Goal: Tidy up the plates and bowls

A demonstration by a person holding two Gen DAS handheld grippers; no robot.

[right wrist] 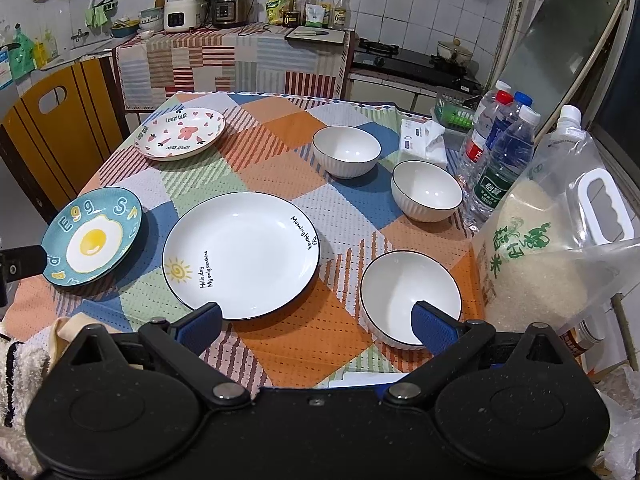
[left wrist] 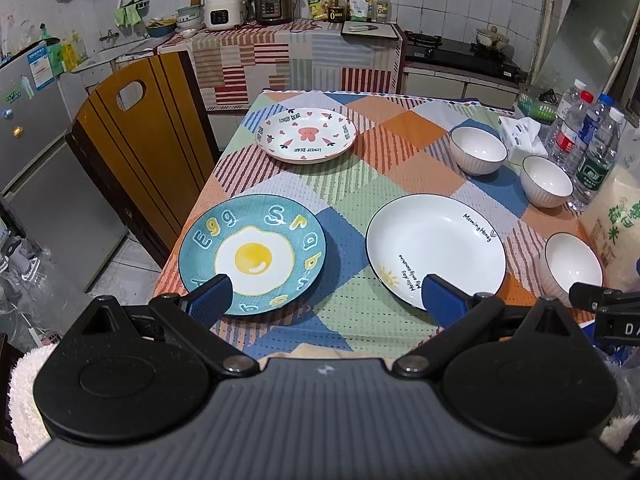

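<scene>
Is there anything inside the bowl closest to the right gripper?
The nearest white bowl looks empty: bare white interior. The right gripper, open, has one blue finger in front of the bowl's near side, covering that part of the inside.

The right gripper (right wrist: 316,322) hangs with jaws wide apart above the white plate (right wrist: 248,252) and nearest bowl (right wrist: 400,292).

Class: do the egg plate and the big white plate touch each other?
Apart. The right wrist view shows a strip of tablecloth between the egg plate and the white plate; the left wrist view shows the same gap.
</scene>
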